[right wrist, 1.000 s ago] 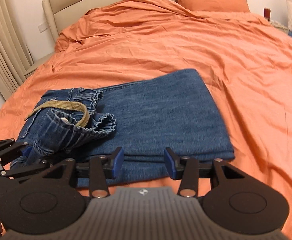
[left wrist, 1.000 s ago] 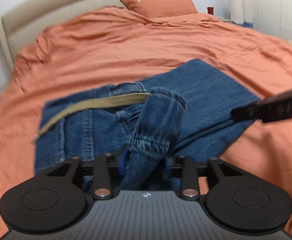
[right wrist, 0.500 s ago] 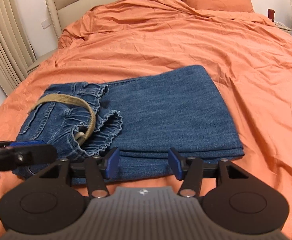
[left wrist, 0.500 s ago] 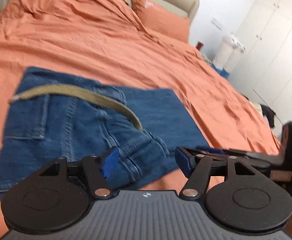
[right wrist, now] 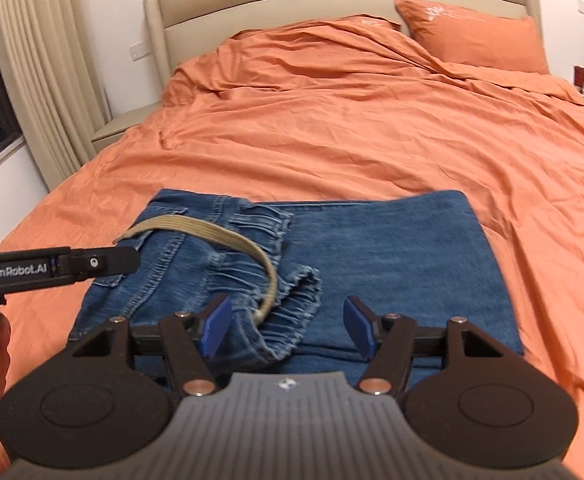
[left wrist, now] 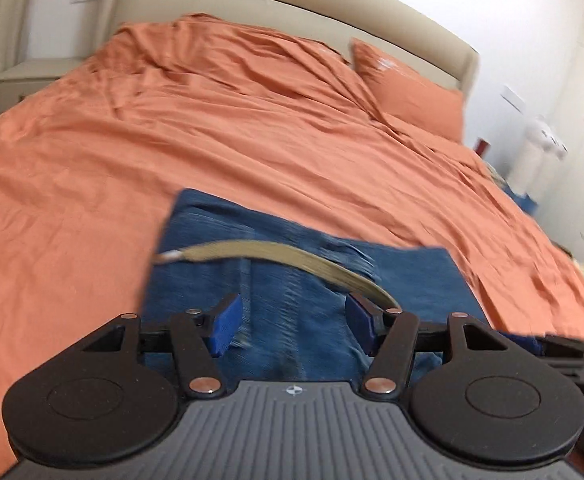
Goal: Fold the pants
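Released a second ago, the jeans are left folded on the orange bed; both the left hand-held gripper and right hand-held gripper are held wide and empty, so folding looks nearly finished.

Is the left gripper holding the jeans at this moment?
No, the left gripper is open, and its blue fingers stand apart above the jeans with no denim pinched between them.
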A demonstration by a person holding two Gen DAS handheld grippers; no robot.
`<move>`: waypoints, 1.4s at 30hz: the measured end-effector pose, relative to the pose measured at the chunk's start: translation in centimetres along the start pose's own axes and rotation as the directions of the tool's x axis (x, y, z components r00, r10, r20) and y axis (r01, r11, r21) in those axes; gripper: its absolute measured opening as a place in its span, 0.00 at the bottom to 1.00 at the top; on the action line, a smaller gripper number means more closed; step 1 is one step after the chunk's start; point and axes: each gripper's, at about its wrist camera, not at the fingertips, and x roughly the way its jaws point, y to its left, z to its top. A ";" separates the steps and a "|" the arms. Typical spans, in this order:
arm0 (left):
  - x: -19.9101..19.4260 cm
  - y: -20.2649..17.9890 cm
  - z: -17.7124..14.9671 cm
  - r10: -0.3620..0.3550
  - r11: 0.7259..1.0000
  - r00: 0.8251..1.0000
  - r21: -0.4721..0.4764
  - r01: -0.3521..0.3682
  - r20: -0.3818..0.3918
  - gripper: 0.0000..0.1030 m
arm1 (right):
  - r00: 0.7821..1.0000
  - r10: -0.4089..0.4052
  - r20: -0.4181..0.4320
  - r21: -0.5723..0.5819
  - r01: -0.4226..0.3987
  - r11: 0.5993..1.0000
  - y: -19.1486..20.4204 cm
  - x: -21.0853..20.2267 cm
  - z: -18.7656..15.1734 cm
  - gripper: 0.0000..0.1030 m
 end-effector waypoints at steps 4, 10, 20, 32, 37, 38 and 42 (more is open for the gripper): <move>0.6 2.6 0.9 0.012 0.998 1.000 -0.066 -0.012 0.003 0.64 | 0.999 0.026 -0.019 0.024 -0.026 0.999 0.0 1.7 1.1 0.55; 2.6 3.6 1.1 0.017 0.997 1.000 -0.079 -0.018 -0.014 0.63 | 0.995 0.093 -0.044 0.137 -0.086 0.987 -1.2 5.7 3.5 0.52; 4.0 4.9 1.4 0.001 0.995 1.000 -0.096 -0.002 -0.009 0.62 | 0.955 0.260 -0.143 0.366 -0.193 0.910 -3.1 14.7 5.1 0.42; 0.5 4.9 2.3 -0.109 0.986 0.990 -0.118 0.119 0.089 0.59 | 0.907 0.417 0.050 0.328 -0.410 0.851 -1.6 2.9 7.3 0.07; 0.5 3.2 2.1 -0.086 0.995 0.995 -0.038 0.088 0.049 0.59 | 0.929 0.366 0.053 0.424 -0.353 0.834 -3.5 1.8 3.6 0.06; 0.9 2.9 1.8 -0.076 0.997 0.997 -0.030 0.077 0.030 0.59 | 0.935 0.354 0.038 0.456 -0.331 0.826 -4.1 2.5 2.8 0.06; 3.0 3.0 0.7 -0.044 0.999 0.998 -0.023 0.043 -0.037 0.55 | 0.940 0.339 -0.019 0.513 -0.282 0.811 -5.9 5.9 0.7 0.06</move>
